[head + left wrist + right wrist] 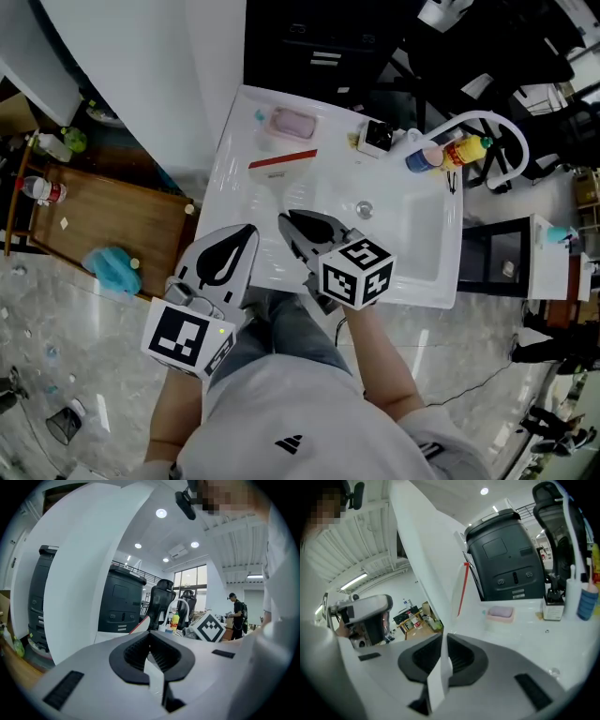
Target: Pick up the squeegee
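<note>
Looks close to finished. Grips the squeegee [279,176] by its flat white handle with the right gripper [289,223], just left of centre in the head view, over the near left part of the white sink [422,253]. Shows the same hold in the right gripper view: fingers [461,659] drawn narrow and pressed on either side of the handle at lower centre, the squeegee [440,670] running up from there to its red-edged blade at upper centre. Reads as lifted off the sink, judging by the blade standing up against the room behind rather than lying flat. Cannot confirm the gap beneath it from the head view alone. Leaves the left gripper [246,234] idle at lower left of the head view, just beside the right one and off the sink's near edge. Closed together on nothing there, going by the fingers [136,651] meeting at their tips at centre of the left gripper view. Leaves the pink soap dish [292,123] at the top of the sink and the bottles [448,154] at its upper right well apart from both grippers. Left to do, at most: carrying the squeegee fully clear and holding it steady, with no regrasp apparently needed.
</note>
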Motion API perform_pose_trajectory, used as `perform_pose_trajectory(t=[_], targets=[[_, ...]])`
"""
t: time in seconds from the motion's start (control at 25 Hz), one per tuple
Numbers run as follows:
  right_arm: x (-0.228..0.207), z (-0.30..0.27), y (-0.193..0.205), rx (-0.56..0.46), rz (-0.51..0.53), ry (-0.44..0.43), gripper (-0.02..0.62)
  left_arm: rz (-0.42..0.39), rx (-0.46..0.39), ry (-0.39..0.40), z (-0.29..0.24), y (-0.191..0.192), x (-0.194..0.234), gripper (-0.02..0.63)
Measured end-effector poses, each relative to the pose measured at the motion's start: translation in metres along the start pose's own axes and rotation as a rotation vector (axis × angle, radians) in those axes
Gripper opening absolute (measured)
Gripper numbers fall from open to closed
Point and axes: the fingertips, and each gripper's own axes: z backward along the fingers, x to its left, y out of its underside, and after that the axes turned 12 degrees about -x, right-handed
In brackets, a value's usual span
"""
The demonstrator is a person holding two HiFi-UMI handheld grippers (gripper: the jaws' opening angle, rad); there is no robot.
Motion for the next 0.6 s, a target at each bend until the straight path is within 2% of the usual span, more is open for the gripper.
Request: perform_pose_trajectory(t=[0.6], targets=[[0.05, 0.05, -0.077, -0.223, 0.105, -0.042, 0.041, -0.042, -0.045, 0.079, 0.001, -0.023, -0.03, 0.009]])
